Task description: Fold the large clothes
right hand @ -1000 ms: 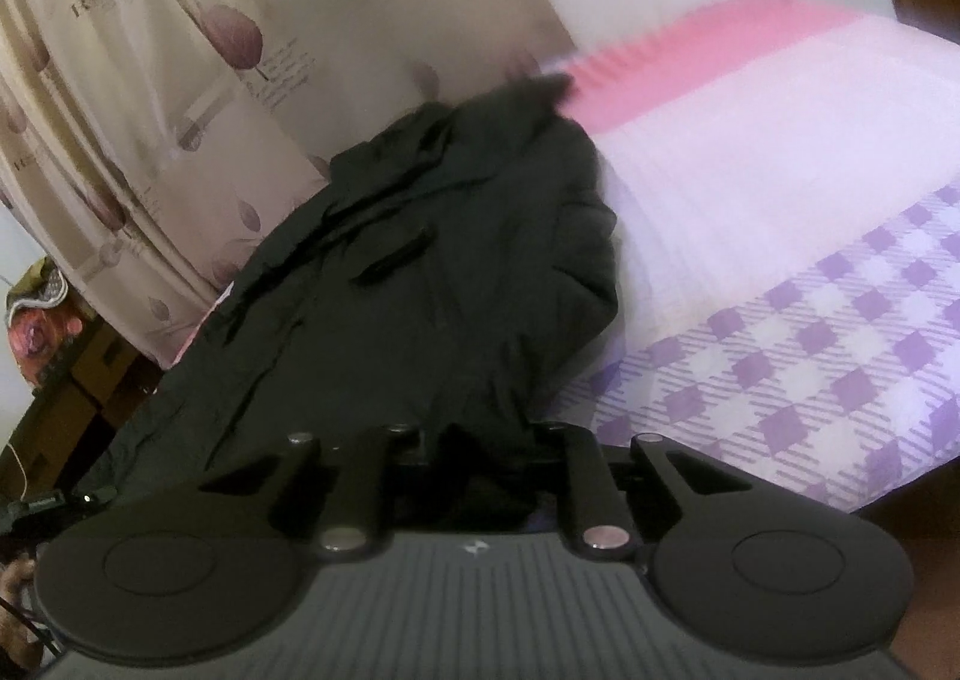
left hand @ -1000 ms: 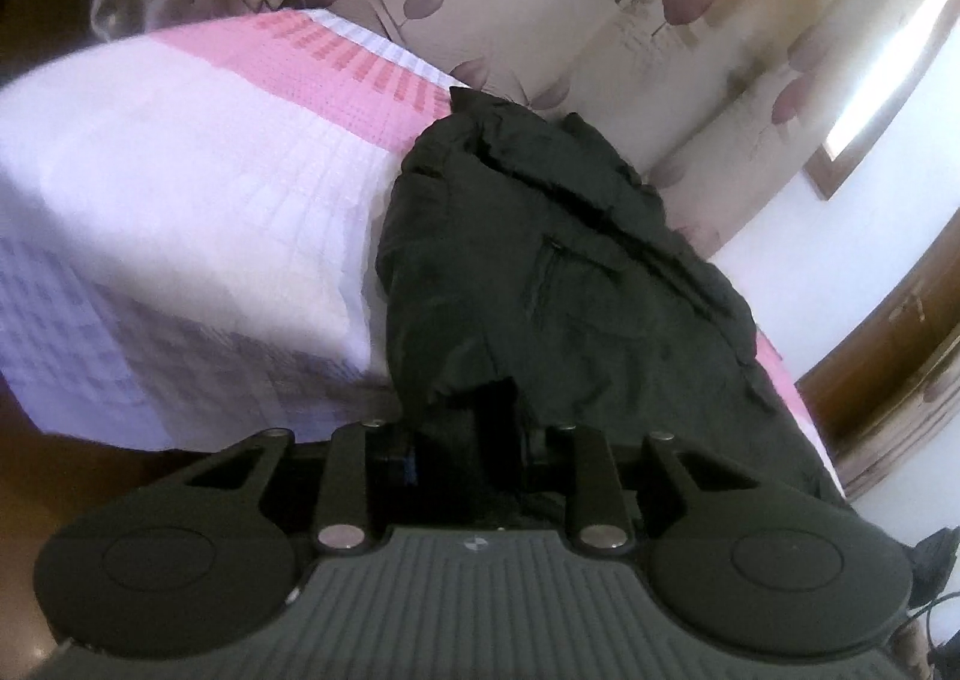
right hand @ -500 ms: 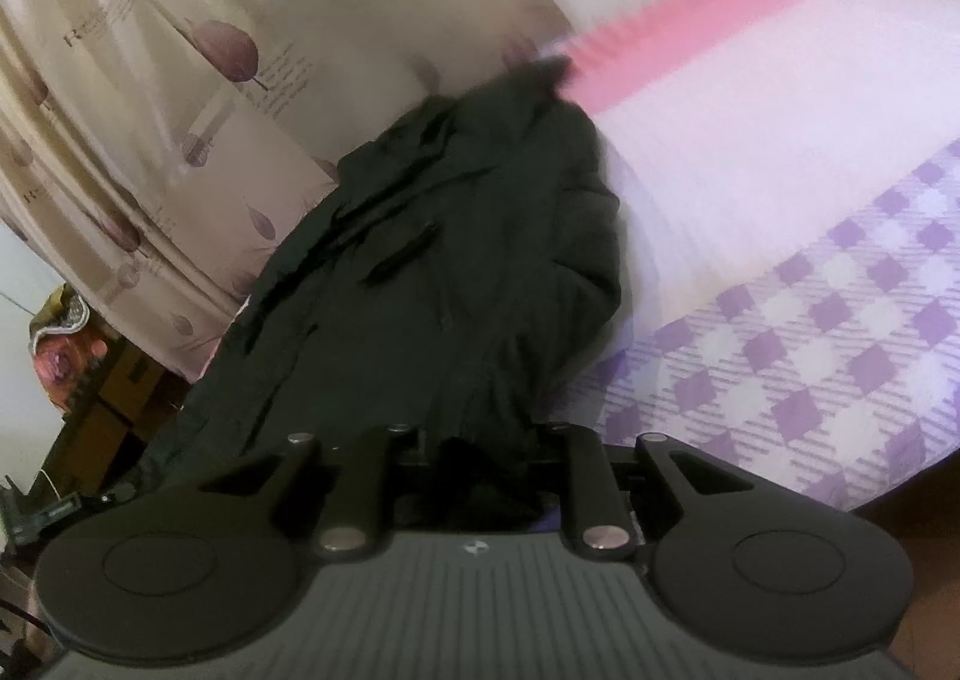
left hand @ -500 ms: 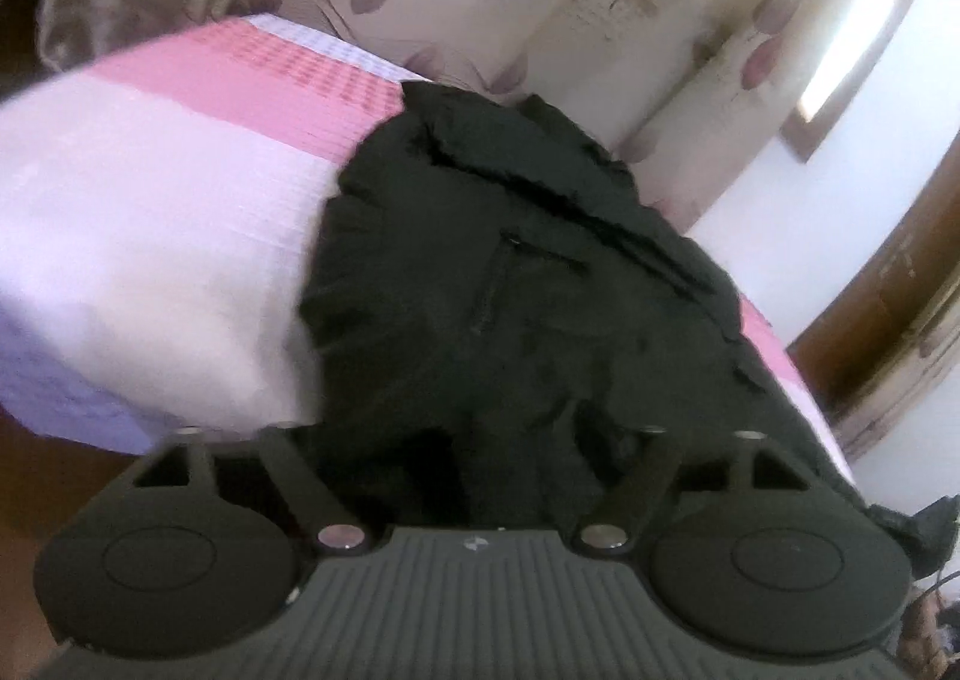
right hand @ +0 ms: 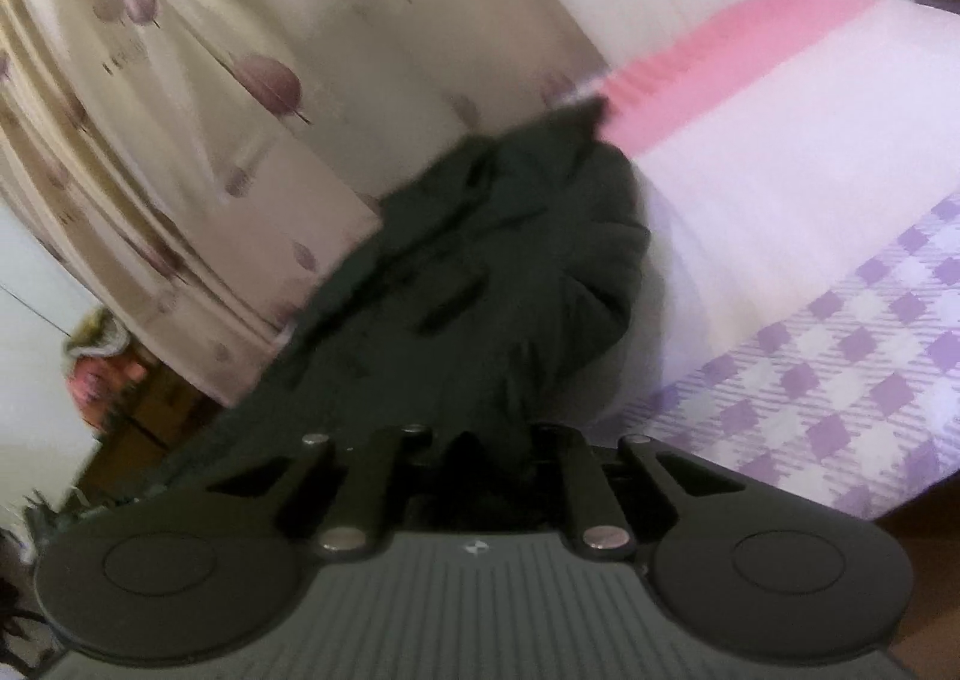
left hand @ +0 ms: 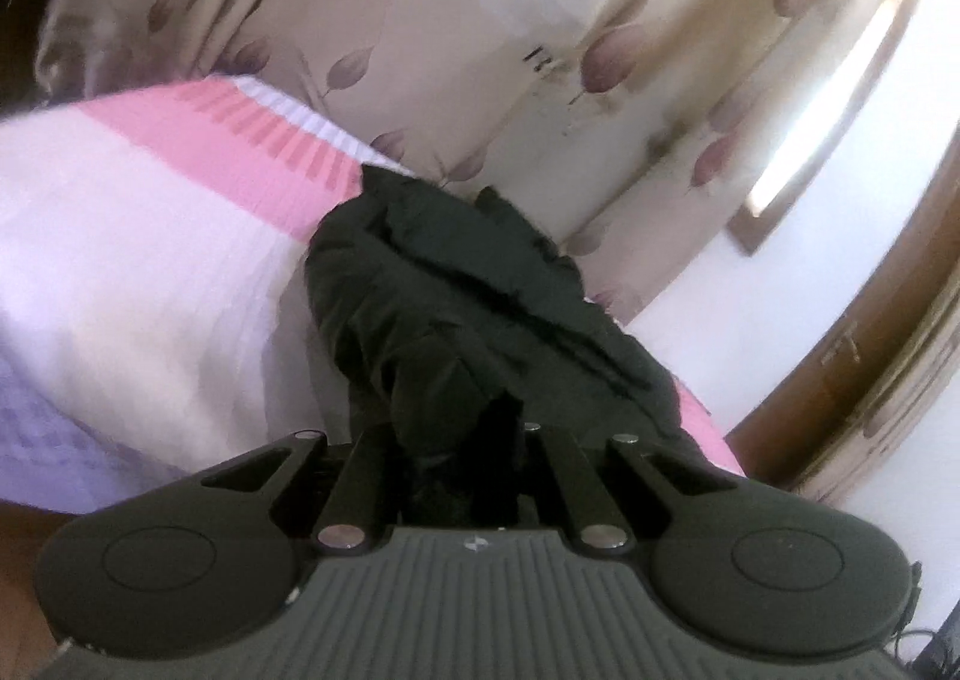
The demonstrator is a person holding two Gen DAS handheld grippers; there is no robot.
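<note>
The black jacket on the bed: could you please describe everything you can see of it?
The black jacket is a large dark garment of soft, slightly puffy-looking fabric, crumpled and wrinkled rather than flat. It lies lengthwise on the bed along the side nearest the curtain. A slit pocket shows on its front in the right wrist view. Its near end is bunched up into both grippers: the left gripper is shut on it, and the right gripper is closing on a fold.

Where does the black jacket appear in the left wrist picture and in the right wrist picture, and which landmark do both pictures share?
Left wrist view: the black jacket fills the centre, running from the pink band down into the left gripper.
Right wrist view: the black jacket lies centre-left, reaching down into the right gripper.
Shared landmark: the pink band of the bed cover, touching the jacket's far end.
</note>
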